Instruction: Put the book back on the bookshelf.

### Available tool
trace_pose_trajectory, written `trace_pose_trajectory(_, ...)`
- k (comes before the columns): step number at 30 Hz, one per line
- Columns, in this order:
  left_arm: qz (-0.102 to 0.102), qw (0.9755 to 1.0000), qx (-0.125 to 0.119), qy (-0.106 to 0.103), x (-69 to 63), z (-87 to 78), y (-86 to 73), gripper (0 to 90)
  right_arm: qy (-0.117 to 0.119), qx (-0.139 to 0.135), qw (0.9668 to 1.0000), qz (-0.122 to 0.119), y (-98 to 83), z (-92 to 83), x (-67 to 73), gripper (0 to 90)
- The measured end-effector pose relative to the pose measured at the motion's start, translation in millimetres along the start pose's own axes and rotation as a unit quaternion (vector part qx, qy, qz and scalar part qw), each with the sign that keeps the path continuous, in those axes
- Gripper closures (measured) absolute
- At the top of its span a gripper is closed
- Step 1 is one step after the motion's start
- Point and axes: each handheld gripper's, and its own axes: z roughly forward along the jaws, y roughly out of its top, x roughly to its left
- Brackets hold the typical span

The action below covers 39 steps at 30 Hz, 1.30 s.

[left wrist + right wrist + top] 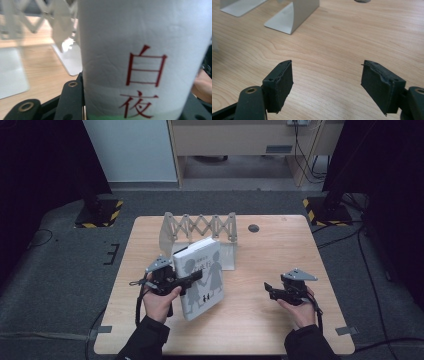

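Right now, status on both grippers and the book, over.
Left gripper shut on the book, book lifted and tilted. Right gripper open, nothing between its fingers. Expanding bookend rack stands just behind the book.

One white book (pixel 201 276) and one folding metal book rack (pixel 200 231) stood on a single wooden bench (pixel 280 320). Two hand-held grippers were in use, the left gripper (pixel 192 280) and the right gripper (pixel 269 289), each with two black fingers (pixel 279 85). Two silhouetted figures marked the book's cover.
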Motion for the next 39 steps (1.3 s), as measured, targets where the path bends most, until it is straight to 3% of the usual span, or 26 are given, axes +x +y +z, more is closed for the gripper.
trace_pose_trajectory(5, -0.005, 0.9994, -0.02, 0.029, 13.6, -18.5, 9.5, 53.1, -0.019, 0.023, 0.9995, -0.002, -4.9, 4.9, -4.1, 22.1)
trace_pose_trajectory(11, -0.016, 0.9974, -0.035, 0.062, 29.6, -34.7, 15.6, 53.1, -0.037, 0.077, 0.9962, -0.018, -13.3, 15.3, -8.0, 15.9)
trace_pose_trajectory(19, -0.018, 0.9941, -0.046, 0.097, 44.4, -49.8, 22.4, 53.1, -0.031, 0.128, 0.9908, -0.032, -21.0, 23.4, -6.4, 9.0)
trace_pose_trajectory(23, -0.021, 0.9926, -0.046, 0.11, 50.8, -53.7, 26.5, 53.1, -0.032, 0.121, 0.9918, -0.025, -23.0, 23.7, -6.7, 9.1)
trace_pose_trajectory(27, -0.012, 0.9913, -0.041, 0.125, 57.0, -50.6, 32.1, 53.1, -0.023, 0.114, 0.993, -0.019, -25.1, 25.0, -4.8, 7.9)
trace_pose_trajectory(34, 0.006, 0.9855, -0.038, 0.165, 64.8, -31.1, 37.3, 53.1, -0.021, 0.092, 0.9954, -0.018, -29.3, 27.8, -4.6, 3.6)
trace_pose_trajectory(39, 0.01, 0.9834, -0.043, 0.176, 73.0, -16.5, 41.6, 53.1, -0.021, 0.084, 0.9961, -0.016, -30.8, 28.4, -4.0, 3.0)
